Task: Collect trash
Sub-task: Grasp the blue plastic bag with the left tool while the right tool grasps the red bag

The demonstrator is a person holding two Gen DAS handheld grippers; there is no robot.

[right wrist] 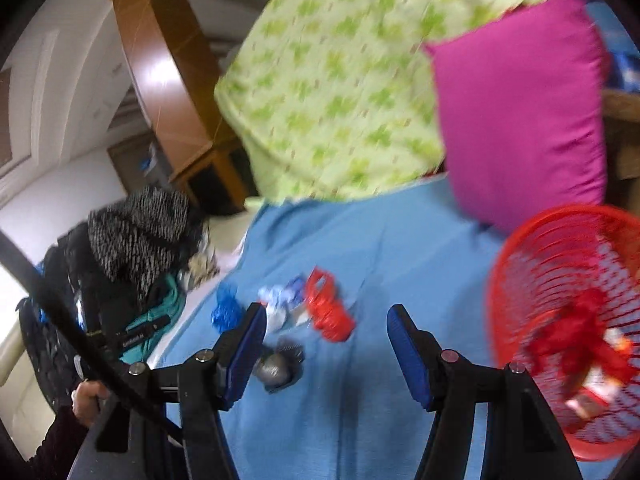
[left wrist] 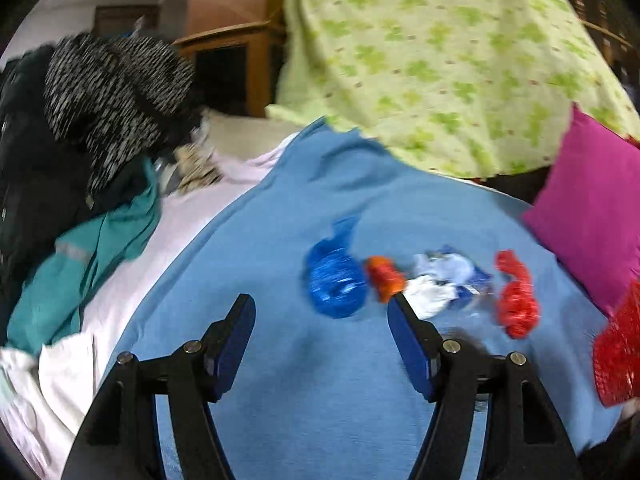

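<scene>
Trash lies in a loose row on the blue blanket (left wrist: pixel 280 360): a crumpled blue plastic wrapper (left wrist: pixel 336 284), a small orange piece (left wrist: pixel 384 278), white and blue wrappers (left wrist: pixel 440 280) and crumpled red plastic (left wrist: pixel 516 296). My left gripper (left wrist: pixel 320 302) hovers just short of the blue wrapper, open and holding nothing. In the right wrist view the same blue wrapper (right wrist: pixel 226 308), white wrappers (right wrist: pixel 280 300) and red plastic (right wrist: pixel 328 312) lie ahead, with a dark grey lump (right wrist: pixel 280 364) nearer. My right gripper (right wrist: pixel 326 310) is open and holding nothing. A red mesh basket (right wrist: pixel 496 280) on the right holds some trash.
A magenta pillow (right wrist: pixel 520 100) and a green-patterned quilt (right wrist: pixel 340 80) stand behind the trash. Piled clothes (left wrist: pixel 100 100) fill the left side of the bed. The basket's edge (left wrist: pixel 616 360) shows at the right. A hand (right wrist: pixel 86 400) grips a black handle at lower left.
</scene>
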